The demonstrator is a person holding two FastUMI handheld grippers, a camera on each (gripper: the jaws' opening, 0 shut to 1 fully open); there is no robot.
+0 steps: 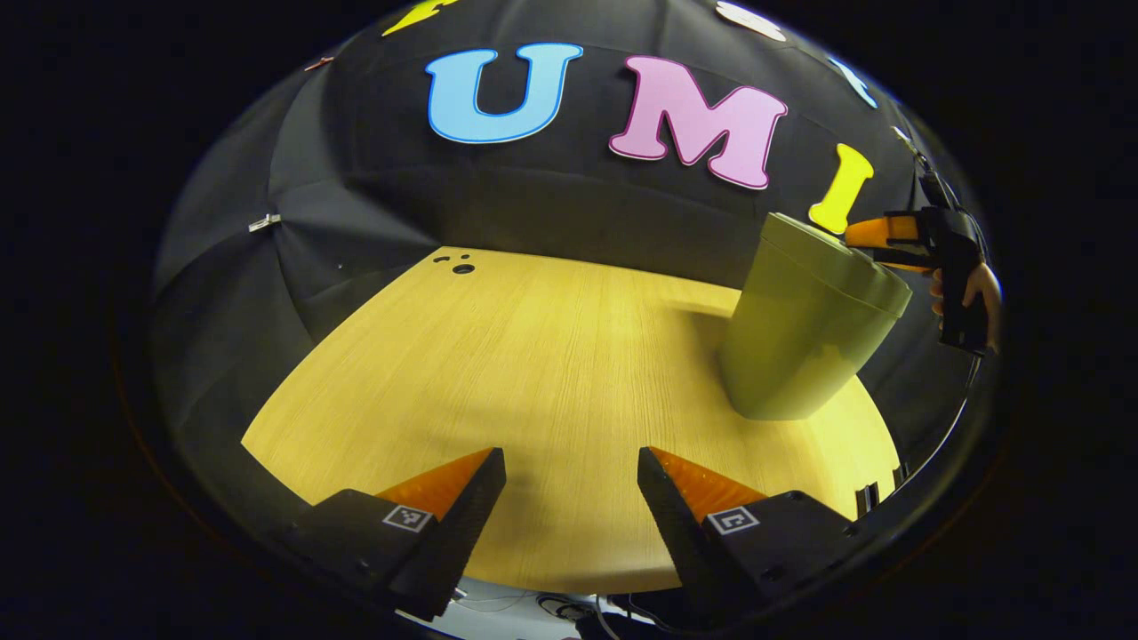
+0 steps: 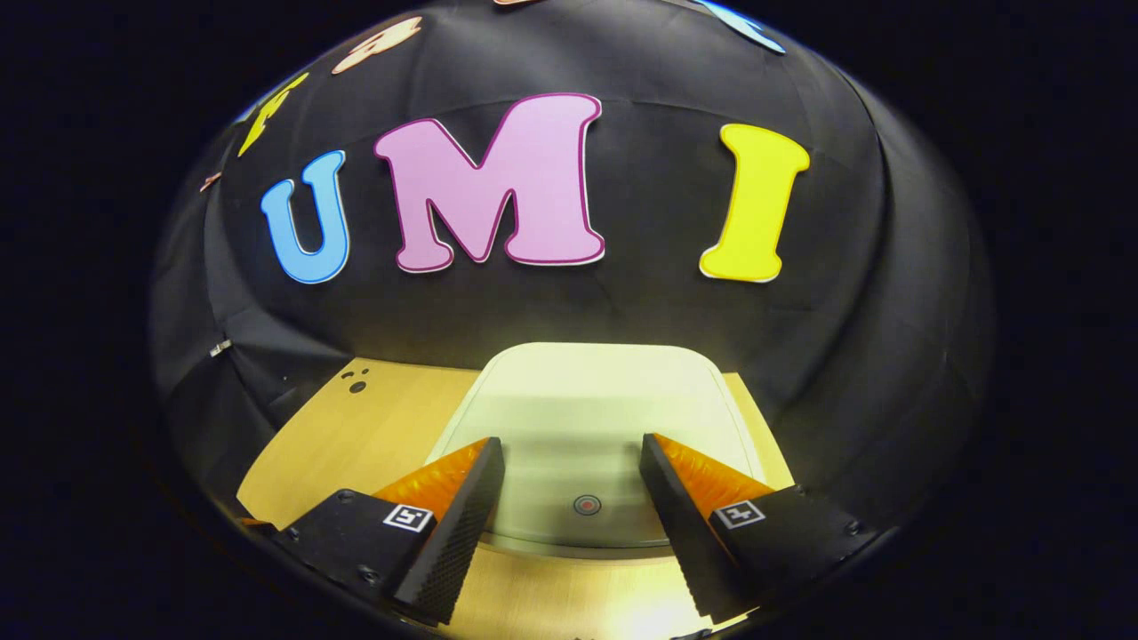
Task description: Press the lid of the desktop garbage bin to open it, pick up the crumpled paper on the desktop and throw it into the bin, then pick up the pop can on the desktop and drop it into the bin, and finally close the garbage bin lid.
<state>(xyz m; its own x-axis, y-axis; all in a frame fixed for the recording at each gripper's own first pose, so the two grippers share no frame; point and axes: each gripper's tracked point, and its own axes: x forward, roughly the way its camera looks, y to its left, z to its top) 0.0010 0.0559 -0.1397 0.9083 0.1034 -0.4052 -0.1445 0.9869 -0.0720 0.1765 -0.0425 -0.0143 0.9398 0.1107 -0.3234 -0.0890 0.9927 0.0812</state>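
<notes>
The green desktop bin [image 1: 809, 329] stands at the right of the wooden table [image 1: 533, 373], its lid down. In the left gripper view my left gripper [image 1: 572, 458] is open over bare table near the front edge, well left of the bin. Behind the bin's top, a hand holds my right gripper [image 1: 876, 242], whose fingers reach over the lid. In the right gripper view the pale lid [image 2: 587, 418] lies flat just below my open right gripper [image 2: 572, 449]. A small round button [image 2: 586, 505] on the lid sits between the fingers, and nothing is held.
Black cloth walls close the booth behind and to both sides of the table. A few small dark holes [image 1: 462, 266] mark the table's far left corner. Cables [image 1: 569, 609] hang below the front edge of the table.
</notes>
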